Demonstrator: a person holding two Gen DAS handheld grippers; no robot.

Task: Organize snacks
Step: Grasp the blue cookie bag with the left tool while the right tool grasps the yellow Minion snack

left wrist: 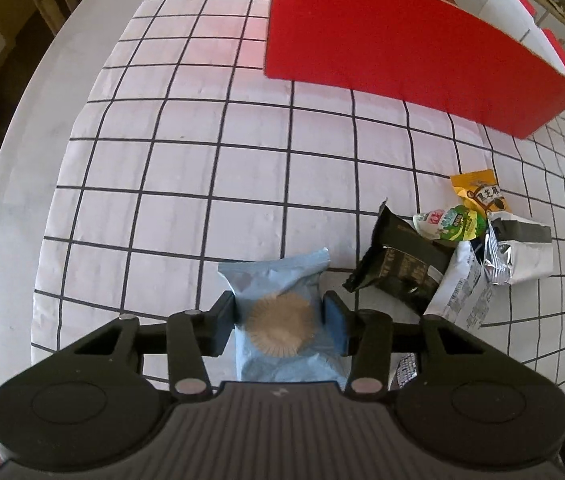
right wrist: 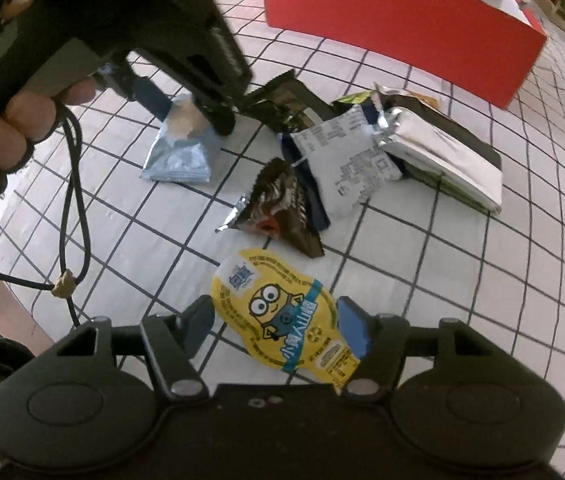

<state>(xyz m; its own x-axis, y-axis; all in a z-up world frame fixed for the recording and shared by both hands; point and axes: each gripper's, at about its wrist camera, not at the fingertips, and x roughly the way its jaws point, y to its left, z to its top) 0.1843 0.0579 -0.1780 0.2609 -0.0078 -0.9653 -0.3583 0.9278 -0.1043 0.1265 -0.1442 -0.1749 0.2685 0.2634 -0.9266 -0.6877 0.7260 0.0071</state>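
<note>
My left gripper [left wrist: 279, 322] is shut on a light blue cake packet [left wrist: 278, 280], its pads touching both sides; the packet's far end rests on the checked tablecloth. In the right wrist view the left gripper [right wrist: 186, 108] pinches that blue packet [right wrist: 180, 152]. My right gripper [right wrist: 276, 328] has its jaws around a yellow Minion snack cup [right wrist: 282, 316] and holds it. A red box [left wrist: 402, 44] stands at the far side; it also shows in the right wrist view [right wrist: 394, 20].
A pile of snacks lies right of the blue packet: a black packet [left wrist: 402, 264], a green-lidded cup [left wrist: 450, 222], a yellow packet [left wrist: 478, 192], silver packets [left wrist: 522, 252]. A dark foil packet [right wrist: 282, 208] and white packet [right wrist: 346, 160] lie ahead of my right gripper. The table edge curves at left.
</note>
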